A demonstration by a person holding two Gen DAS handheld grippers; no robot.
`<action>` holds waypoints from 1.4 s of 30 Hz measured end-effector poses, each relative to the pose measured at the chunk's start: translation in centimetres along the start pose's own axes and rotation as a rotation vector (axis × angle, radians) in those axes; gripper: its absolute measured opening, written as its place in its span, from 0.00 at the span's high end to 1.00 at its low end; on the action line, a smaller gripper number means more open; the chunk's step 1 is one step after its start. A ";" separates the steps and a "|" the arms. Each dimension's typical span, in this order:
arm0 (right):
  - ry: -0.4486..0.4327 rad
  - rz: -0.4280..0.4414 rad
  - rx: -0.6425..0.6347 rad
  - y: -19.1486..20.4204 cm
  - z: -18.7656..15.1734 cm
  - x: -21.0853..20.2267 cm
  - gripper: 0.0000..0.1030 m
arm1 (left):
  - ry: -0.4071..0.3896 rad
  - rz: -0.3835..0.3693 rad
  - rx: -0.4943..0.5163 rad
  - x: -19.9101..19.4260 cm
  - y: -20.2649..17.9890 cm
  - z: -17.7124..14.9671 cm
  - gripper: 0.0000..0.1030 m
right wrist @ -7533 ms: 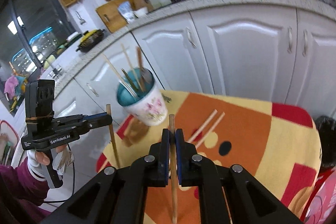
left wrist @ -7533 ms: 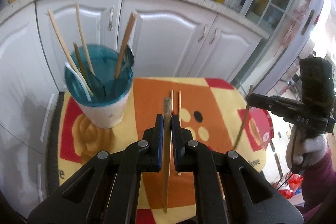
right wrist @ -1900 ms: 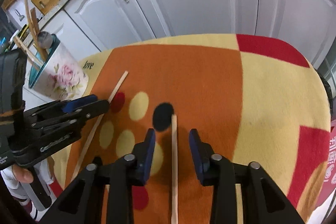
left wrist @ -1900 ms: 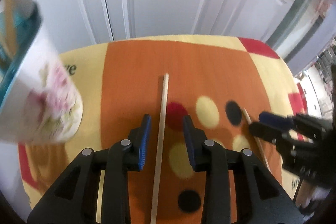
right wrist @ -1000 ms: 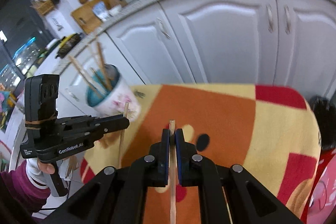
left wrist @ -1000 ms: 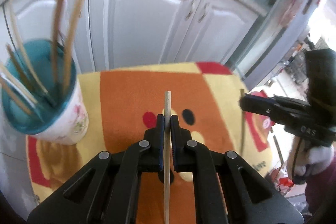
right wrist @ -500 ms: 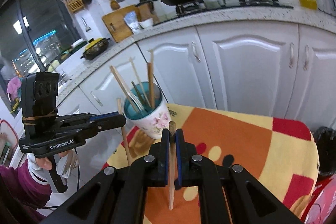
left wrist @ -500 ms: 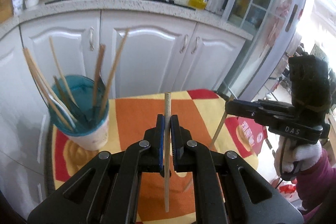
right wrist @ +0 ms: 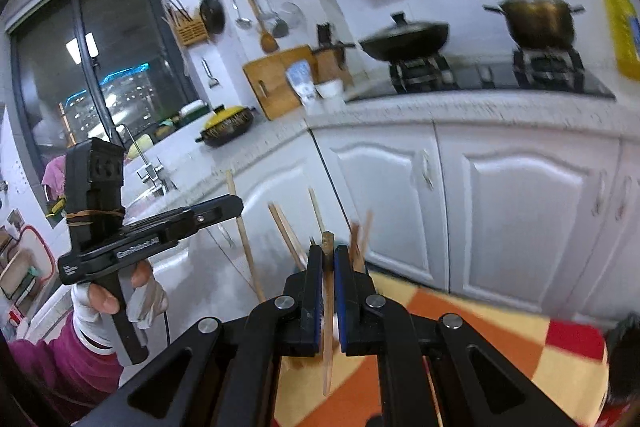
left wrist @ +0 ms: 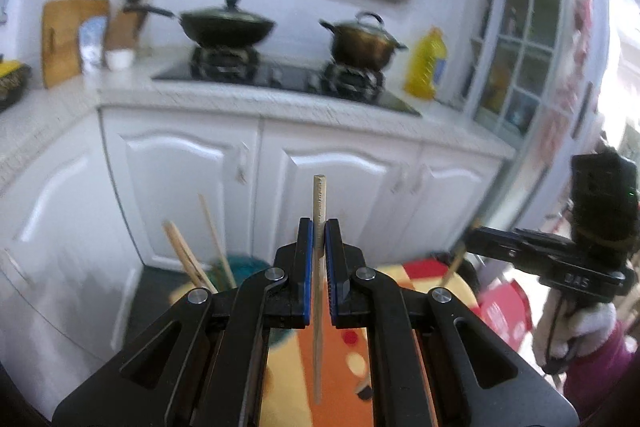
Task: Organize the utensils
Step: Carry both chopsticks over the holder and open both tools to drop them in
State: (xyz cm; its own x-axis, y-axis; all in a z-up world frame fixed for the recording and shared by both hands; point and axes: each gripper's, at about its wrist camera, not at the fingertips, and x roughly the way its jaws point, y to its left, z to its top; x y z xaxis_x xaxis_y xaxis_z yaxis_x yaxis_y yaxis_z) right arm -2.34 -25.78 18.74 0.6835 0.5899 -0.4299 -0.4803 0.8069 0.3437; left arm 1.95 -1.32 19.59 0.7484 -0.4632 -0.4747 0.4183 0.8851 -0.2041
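Note:
My left gripper (left wrist: 319, 227) is shut on a pale wooden chopstick (left wrist: 318, 347), held upright high above the orange and yellow tablecloth (left wrist: 344, 371). My right gripper (right wrist: 328, 251) is shut on a second chopstick (right wrist: 327, 359), also upright. The teal-rimmed cup (left wrist: 244, 263) sits low, mostly hidden behind the left gripper's fingers, with several chopsticks (left wrist: 182, 251) sticking out of it. In the right wrist view the left gripper (right wrist: 236, 205) hangs at the left with its chopstick (right wrist: 248, 251). In the left wrist view the right gripper (left wrist: 474, 237) is at the right.
White cabinets (left wrist: 340, 195) and a counter with a wok (left wrist: 226, 25), a pot (left wrist: 362, 43) and a yellow oil bottle (left wrist: 426, 65) stand behind the table. A gloved hand (right wrist: 100, 303) with a purple sleeve holds the left gripper's handle.
Both grippers have risen and tipped upward with their chopsticks. The cup and the tablecloth have dropped to the bottom of both views, and the counter and stove now fill them.

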 end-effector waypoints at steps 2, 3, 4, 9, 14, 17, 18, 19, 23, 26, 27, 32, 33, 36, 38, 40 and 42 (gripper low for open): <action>-0.018 0.009 -0.017 0.7 1.8 0.6 0.95 | -0.041 0.053 0.010 0.0 0.9 1.3 0.96; -0.026 0.010 -0.027 1.0 2.6 1.0 0.95 | -0.054 0.070 0.015 0.2 1.3 1.7 0.96; -0.034 0.007 -0.039 1.4 3.4 1.4 0.95 | -0.068 0.088 0.019 0.4 1.7 2.1 0.96; -0.058 -0.001 -0.048 2.0 6.2 4.5 0.95 | -0.107 0.184 0.030 2.7 4.0 2.8 0.96; -0.047 -0.027 -0.023 1.2 6.6 8.3 0.95 | -0.121 0.246 0.028 5.2 6.0 0.9 0.96; -0.010 -0.030 0.009 0.4 5.4 10.6 0.95 | -0.106 0.263 0.011 6.7 7.0 -0.8 0.96; 0.013 -0.032 0.014 0.2 4.7 11.4 0.95 | -0.095 0.260 0.002 7.1 7.2 -1.4 0.96; 0.028 -0.033 0.014 0.0 4.3 12.0 0.95 | -0.081 0.257 -0.004 7.4 7.4 -1.8 0.96; 0.100 -0.033 0.024 -1.0 2.0 14.0 0.95 | -0.024 0.241 -0.030 8.3 7.8 -3.8 0.96; 0.148 -0.040 0.029 -1.5 0.4 15.3 0.95 | -0.007 0.246 -0.035 8.5 7.8 -4.8 0.96; 0.168 -0.040 0.040 -1.9 -0.1 15.6 0.95 | -0.003 0.247 -0.042 8.5 7.9 -4.9 0.96; 0.192 -0.043 0.132 -3.9 -1.1 15.4 0.87 | 0.026 0.225 -0.068 8.1 7.9 -4.8 0.94; 0.188 -0.042 0.138 -4.1 -1.3 15.0 0.82 | 0.030 0.222 -0.068 8.0 7.8 -4.8 0.93; 0.173 -0.047 0.142 -4.4 -1.6 13.7 0.66 | 0.039 0.218 -0.075 7.7 7.5 -4.9 0.64; 0.167 -0.046 0.142 -4.3 -1.8 12.8 0.66 | 0.038 0.201 -0.091 7.2 7.3 -4.9 0.63; 0.156 -0.044 0.146 -4.3 -2.0 11.8 0.66 | 0.038 0.210 -0.087 6.8 6.9 -5.0 0.63; 0.147 -0.051 0.142 -4.3 -2.4 10.9 0.66 | 0.032 0.214 -0.080 6.2 6.4 -5.1 0.63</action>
State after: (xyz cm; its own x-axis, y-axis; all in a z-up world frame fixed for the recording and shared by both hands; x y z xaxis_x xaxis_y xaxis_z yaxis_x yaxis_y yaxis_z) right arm 5.80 -22.72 10.56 0.6125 0.5542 -0.5636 -0.3574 0.8302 0.4279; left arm 6.65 1.76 11.03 0.7985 -0.2639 -0.5411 0.2086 0.9644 -0.1626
